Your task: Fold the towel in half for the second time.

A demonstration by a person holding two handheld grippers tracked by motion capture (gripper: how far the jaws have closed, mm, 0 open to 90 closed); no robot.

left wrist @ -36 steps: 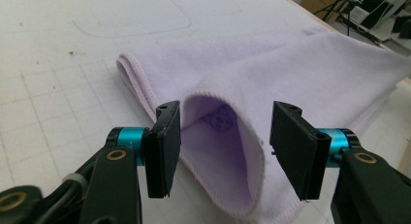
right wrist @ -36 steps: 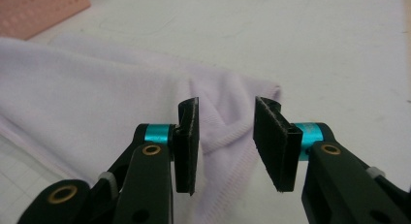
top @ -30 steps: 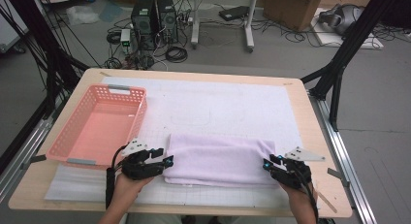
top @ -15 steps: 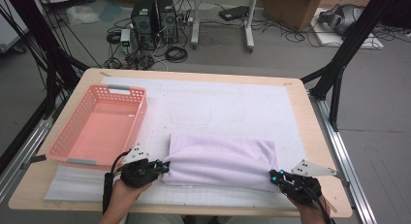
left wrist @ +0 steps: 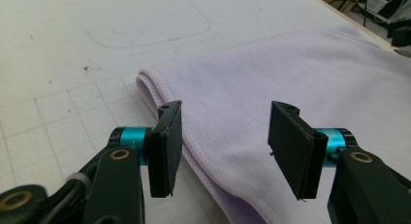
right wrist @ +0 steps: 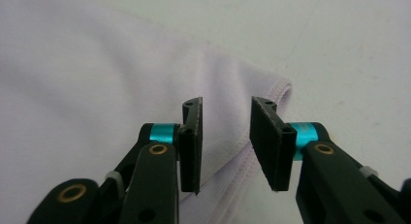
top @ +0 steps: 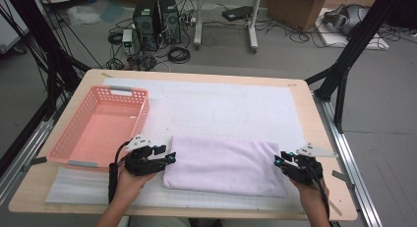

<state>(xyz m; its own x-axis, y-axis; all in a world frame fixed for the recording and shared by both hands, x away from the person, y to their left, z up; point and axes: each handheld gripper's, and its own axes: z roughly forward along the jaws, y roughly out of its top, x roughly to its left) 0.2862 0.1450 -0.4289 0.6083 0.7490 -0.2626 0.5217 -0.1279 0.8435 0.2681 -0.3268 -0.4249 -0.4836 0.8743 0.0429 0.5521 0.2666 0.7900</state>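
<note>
Folded lilac terry towel (top: pixel 225 166) lies flat on the white gridded mat (top: pixel 236 109), between my claws. My left claw (top: pixel 169 158) has just opened at its left edge, my right claw (top: pixel 279 161) at its right; both grip nothing.

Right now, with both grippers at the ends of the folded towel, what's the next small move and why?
Probably move both grippers in to take the towel's short ends for another fold. The left gripper and right gripper have just been opening, their jaws stand apart with nothing pressed between them, and the lilac towel lies flat, folded lengthwise, beside the pink basket. That is a guess.
</note>
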